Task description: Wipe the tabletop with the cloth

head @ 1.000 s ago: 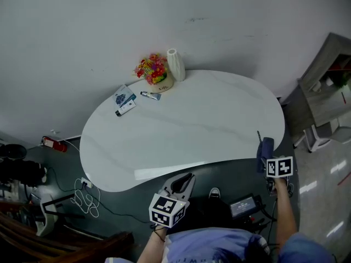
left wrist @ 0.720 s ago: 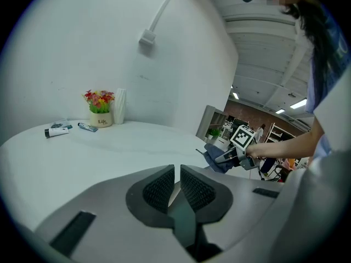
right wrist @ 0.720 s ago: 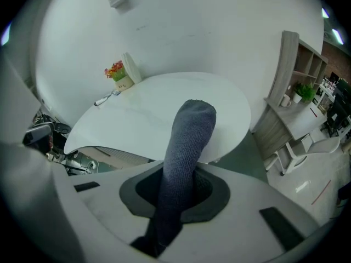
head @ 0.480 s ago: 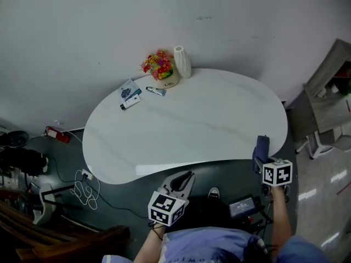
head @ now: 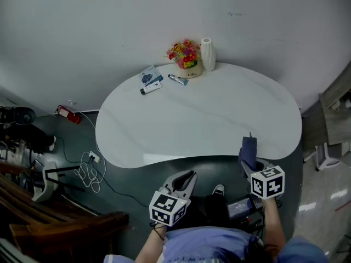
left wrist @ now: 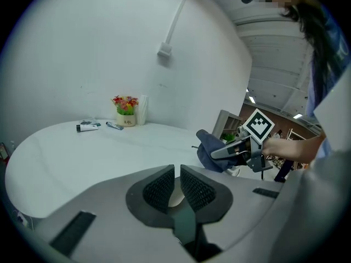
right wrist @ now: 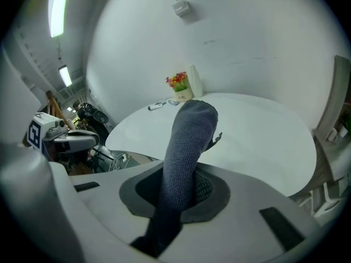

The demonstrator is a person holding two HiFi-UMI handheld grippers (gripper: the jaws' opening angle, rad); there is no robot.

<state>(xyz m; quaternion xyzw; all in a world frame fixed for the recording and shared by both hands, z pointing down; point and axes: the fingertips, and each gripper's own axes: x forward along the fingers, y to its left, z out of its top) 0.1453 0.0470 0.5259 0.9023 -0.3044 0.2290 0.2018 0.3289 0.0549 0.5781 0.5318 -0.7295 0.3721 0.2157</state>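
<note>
A dark blue cloth (head: 248,152) (right wrist: 186,141) (left wrist: 210,150) is clamped in my right gripper (head: 251,163) (right wrist: 184,188), which is shut on it at the near right edge of the white oval tabletop (head: 203,119) (right wrist: 258,136) (left wrist: 82,152). The cloth stands up out of the jaws and reaches over the table's rim. My left gripper (head: 184,181) (left wrist: 176,186) hangs in front of the table's near edge, off the top, jaws shut with only a thin slit and nothing between them.
At the table's far edge stand a flower pot (head: 185,56), a white vase (head: 207,53), a small tube (head: 178,80) and a blue-and-white packet (head: 149,79). A cable and plug (head: 88,171) lie on the floor left; a wooden chair (head: 60,223) sits near left; a shelf (head: 334,119) stands right.
The right gripper with the cloth has moved left and nearer along the table's near right edge. The head view has shifted, so the table sits further right. The left gripper stays put.
</note>
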